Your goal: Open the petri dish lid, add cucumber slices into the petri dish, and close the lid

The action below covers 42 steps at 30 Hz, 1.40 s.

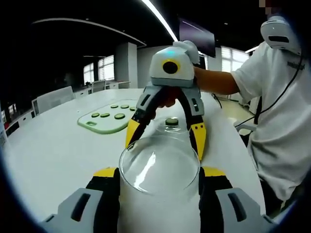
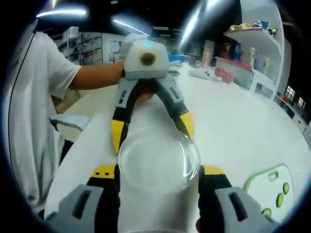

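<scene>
A clear round petri dish piece (image 1: 160, 167) (image 2: 158, 162) hangs over the white table (image 1: 53, 150) between both grippers, which face each other. My left gripper (image 1: 159, 172) has its jaws against the near sides of the dish, and its yellow fingertips (image 2: 116, 136) reach the far rim in the right gripper view. My right gripper (image 2: 159, 171) hugs the dish the same way; it stands opposite (image 1: 165, 137) in the left gripper view. I cannot tell lid from base. One cucumber slice (image 1: 171, 121) lies just beyond, on something clear.
A pale green cutting board (image 1: 107, 119) (image 2: 269, 194) with several cucumber slices (image 1: 119, 115) lies on the table. A person in a white shirt (image 1: 282, 121) (image 2: 29, 111) stands at the table's edge. Shelves (image 2: 257, 34) and chairs (image 1: 53, 99) are behind.
</scene>
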Each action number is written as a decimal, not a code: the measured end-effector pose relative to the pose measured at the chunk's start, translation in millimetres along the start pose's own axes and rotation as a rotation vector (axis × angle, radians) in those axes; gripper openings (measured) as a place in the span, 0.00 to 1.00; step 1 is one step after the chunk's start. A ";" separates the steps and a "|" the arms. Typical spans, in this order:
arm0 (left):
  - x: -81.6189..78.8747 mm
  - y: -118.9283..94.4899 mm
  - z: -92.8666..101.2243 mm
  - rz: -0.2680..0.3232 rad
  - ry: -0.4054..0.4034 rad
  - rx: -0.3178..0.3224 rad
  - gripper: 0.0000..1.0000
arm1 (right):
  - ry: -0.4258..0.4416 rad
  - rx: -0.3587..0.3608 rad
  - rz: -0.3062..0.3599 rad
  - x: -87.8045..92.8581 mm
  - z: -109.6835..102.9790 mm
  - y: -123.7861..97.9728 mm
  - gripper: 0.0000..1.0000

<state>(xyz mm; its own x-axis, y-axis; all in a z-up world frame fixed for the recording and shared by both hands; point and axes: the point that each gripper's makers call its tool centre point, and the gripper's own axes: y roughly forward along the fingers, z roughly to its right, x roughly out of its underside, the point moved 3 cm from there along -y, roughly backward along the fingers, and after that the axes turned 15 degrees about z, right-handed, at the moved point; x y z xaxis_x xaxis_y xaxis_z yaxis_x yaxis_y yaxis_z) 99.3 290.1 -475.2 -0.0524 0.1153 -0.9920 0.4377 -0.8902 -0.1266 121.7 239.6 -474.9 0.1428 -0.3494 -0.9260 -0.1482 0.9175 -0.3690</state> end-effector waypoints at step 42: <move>-31.4 28.4 3.1 0.044 0.043 0.052 0.65 | -0.019 0.067 -0.018 -12.7 4.6 -42.4 0.64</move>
<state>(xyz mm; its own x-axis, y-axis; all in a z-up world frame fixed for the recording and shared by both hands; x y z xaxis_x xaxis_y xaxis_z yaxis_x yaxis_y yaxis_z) 110.6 259.8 -447.6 0.0053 0.0936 -0.9956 0.3913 -0.9164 -0.0841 130.7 206.0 -447.2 0.1639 -0.3632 -0.9172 -0.0796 0.9219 -0.3793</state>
